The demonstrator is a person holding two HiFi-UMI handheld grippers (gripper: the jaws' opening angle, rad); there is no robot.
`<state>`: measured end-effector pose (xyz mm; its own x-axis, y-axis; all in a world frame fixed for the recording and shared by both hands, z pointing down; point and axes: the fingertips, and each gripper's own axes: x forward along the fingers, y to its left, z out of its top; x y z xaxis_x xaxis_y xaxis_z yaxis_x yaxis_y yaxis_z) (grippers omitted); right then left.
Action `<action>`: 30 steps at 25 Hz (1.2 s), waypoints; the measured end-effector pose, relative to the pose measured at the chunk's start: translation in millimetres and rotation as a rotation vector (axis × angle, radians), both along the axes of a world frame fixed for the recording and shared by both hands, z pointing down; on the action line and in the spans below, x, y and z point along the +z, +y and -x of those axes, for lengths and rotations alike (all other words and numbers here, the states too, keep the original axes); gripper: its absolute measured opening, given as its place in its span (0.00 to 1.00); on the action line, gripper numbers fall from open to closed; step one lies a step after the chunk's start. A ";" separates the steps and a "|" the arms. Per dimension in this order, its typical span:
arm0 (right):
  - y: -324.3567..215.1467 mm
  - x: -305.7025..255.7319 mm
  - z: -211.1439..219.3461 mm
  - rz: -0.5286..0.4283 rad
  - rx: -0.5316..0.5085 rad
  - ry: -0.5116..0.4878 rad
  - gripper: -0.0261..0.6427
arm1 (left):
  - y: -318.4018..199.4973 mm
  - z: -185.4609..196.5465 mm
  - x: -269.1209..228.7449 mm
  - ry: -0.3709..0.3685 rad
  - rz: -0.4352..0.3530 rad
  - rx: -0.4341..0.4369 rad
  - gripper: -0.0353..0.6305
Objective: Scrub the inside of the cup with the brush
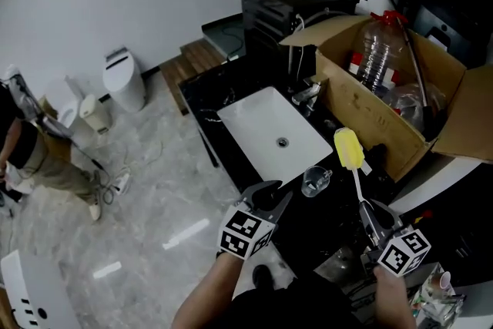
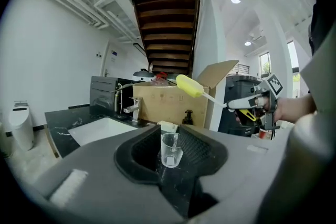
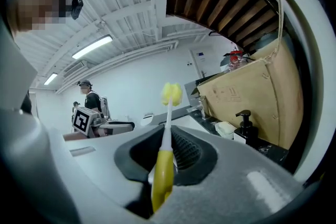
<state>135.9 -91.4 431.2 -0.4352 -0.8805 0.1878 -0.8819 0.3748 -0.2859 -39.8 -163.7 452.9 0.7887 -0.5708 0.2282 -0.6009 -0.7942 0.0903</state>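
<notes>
Clamps the brush [image 3: 163, 168] by its yellow handle in the right hand-held gripper [image 1: 372, 218], shut on it, with the white stem and yellow sponge head slanting toward 11 o'clock in the head view. Holds the left hand-held gripper [image 1: 273, 198] open at 8 o'clock of the clear cup [image 1: 316, 181], with the cup upright on the black counter [image 1: 208, 96] just off the jaw tips, in line with their gap and not touched by them. Shows the sink [image 1: 246, 119] at 11 o'clock of the cup and a cardboard box [image 1: 362, 115] at 1 o'clock.
</notes>
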 end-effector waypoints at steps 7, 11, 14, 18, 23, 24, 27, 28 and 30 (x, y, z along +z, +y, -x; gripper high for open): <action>-9.8 9.7 -11.5 0.050 0.010 0.005 0.10 | -18.0 -37.8 27.4 -0.009 0.053 0.089 0.33; -15.1 20.1 -24.0 0.078 0.008 -0.005 0.10 | -28.4 -57.5 45.1 -0.019 0.086 0.119 0.43; -15.7 29.3 -33.1 0.105 0.011 -0.013 0.10 | -31.5 -70.6 58.7 -0.028 0.106 0.133 0.48; -17.8 37.6 -42.9 0.123 0.011 -0.022 0.10 | -34.5 -88.3 73.0 -0.042 0.107 0.164 0.58; -18.9 40.7 -51.7 0.144 0.017 -0.022 0.10 | -39.2 -103.4 86.3 -0.054 0.114 0.171 0.70; -19.1 40.9 -53.9 0.146 0.019 -0.022 0.10 | -40.1 -106.6 88.5 -0.054 0.116 0.174 0.71; -18.6 43.8 -60.3 0.157 0.028 -0.021 0.10 | -42.3 -115.2 93.9 -0.056 0.112 0.182 0.73; -18.2 45.1 -62.5 0.160 0.031 -0.022 0.10 | -43.8 -117.3 95.5 -0.055 0.110 0.181 0.74; -17.2 47.0 -66.8 0.163 0.037 -0.025 0.10 | -47.3 -121.0 98.7 -0.052 0.108 0.177 0.74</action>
<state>202.7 -108.6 478.3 -0.4096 -0.8548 0.3187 -0.8860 0.2895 -0.3622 81.2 -211.0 551.6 0.8601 -0.3946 0.3232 -0.4591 -0.8750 0.1534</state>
